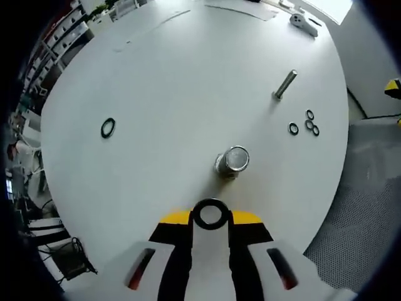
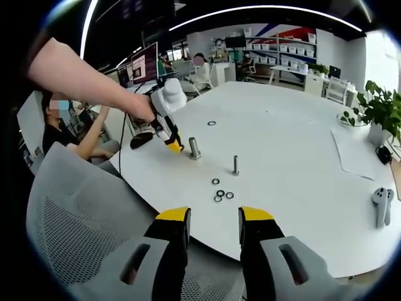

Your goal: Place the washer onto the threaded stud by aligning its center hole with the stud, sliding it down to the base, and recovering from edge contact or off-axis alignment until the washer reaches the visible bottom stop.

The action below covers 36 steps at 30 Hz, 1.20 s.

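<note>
Black washer point(image 1: 210, 214) pinched between yellow tips of left gripper point(image 1: 210, 217), held just short of wide steel stud point(image 1: 232, 161) standing upright on white bench point(image 1: 175, 81). Slimmer second stud point(image 1: 285, 84) further out, four loose washers point(image 1: 305, 124) beside it, single washer point(image 1: 108, 128) well apart. Right gripper point(image 2: 213, 216) parted, empty, off bench edge above mesh chair point(image 2: 75, 226).

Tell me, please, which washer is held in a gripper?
The washer pinched in the left gripper; the others lie loose on the table.
</note>
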Each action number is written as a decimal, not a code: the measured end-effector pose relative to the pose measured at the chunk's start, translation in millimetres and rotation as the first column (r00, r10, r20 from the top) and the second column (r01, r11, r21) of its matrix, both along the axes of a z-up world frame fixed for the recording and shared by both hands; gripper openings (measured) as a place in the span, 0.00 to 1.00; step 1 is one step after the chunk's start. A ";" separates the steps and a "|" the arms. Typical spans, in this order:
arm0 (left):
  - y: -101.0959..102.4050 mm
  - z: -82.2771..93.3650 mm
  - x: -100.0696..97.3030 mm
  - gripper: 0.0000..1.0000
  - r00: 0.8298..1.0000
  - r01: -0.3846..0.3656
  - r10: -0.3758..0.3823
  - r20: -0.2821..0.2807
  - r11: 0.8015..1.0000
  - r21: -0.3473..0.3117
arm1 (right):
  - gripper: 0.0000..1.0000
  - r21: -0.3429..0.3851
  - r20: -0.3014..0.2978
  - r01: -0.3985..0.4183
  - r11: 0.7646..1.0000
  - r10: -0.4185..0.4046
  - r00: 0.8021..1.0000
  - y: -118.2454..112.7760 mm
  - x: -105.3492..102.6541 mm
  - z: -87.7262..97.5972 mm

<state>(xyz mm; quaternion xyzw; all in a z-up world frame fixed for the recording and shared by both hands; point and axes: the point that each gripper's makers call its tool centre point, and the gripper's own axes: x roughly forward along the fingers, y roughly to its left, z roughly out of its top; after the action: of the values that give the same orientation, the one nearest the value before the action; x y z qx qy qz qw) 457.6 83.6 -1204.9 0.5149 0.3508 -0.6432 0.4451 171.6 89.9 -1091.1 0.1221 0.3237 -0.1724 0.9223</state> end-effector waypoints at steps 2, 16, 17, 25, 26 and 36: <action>-3.5 7.4 0.5 0.19 1.000 0.001 -0.001 -0.008 1.000 -0.015 | 0.33 0.000 0.000 -0.001 1.000 0.001 1.000 0.1 0.2 0.0; -25.4 47.1 -30.6 0.19 0.994 0.108 -0.110 -0.026 0.991 -0.074 | 0.33 0.000 0.000 -0.009 1.000 0.009 1.000 0.9 1.0 -0.4; -25.3 46.5 -37.1 0.19 0.993 0.116 -0.118 -0.026 0.991 -0.071 | 0.33 0.001 0.000 -0.008 1.000 0.008 1.000 0.9 0.8 -0.3; -29.6 36.7 -40.7 0.19 0.986 0.166 -0.166 -0.004 0.985 -0.040 | 0.33 0.000 0.002 -0.002 1.000 0.002 1.000 -0.1 0.5 -1.0; -30.1 36.9 -41.4 0.19 0.985 0.169 -0.170 -0.003 0.985 -0.040 | 0.33 0.000 0.003 -0.001 1.000 0.001 1.000 0.5 0.3 0.3; -31.2 34.0 -47.1 0.19 0.981 0.196 -0.196 0.008 0.981 -0.014 | 0.33 0.000 0.005 0.002 1.000 -0.002 1.000 -0.9 0.7 0.2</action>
<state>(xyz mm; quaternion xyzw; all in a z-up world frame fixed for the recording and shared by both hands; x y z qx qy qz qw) 410.5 52.4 -1170.8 0.5458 0.2923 -0.6846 0.3847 172.2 89.0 -1090.9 0.1228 0.3214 -0.1732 0.9228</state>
